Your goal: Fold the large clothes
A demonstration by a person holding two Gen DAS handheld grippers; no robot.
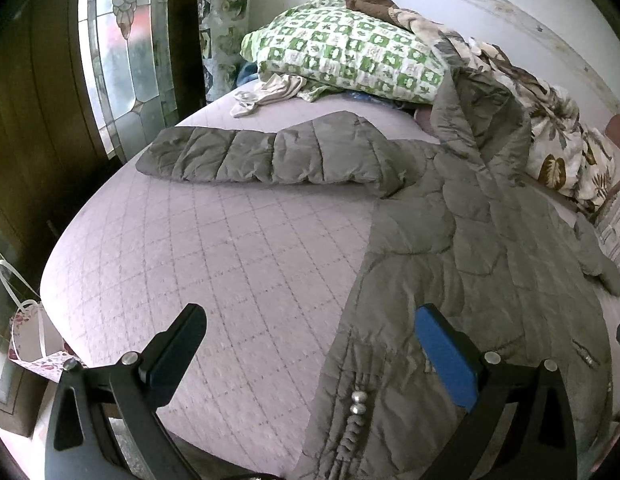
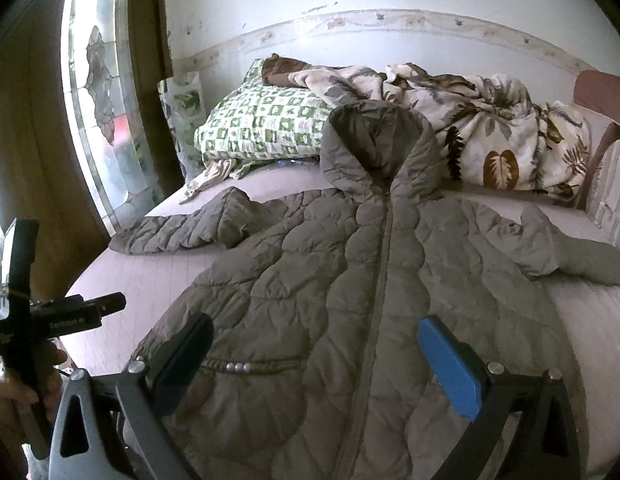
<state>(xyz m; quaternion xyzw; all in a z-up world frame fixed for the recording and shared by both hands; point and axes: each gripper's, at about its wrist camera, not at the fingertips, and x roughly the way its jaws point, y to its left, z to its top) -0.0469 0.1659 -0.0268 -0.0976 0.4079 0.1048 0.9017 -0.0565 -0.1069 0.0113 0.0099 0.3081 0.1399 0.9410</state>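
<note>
The jacket lies spread flat on the bed, sleeves out, nothing folded yet; the left gripper and right gripper hover wide and empty.

The jacket lies spread on the bed, sleeves out to either side; behind its hood sit the pillow at left and the blanket at right.

Stained-glass window beside quilted bed

One small white print was noted on the black body of the left gripper in the right wrist view; too blurred to be read.
</note>
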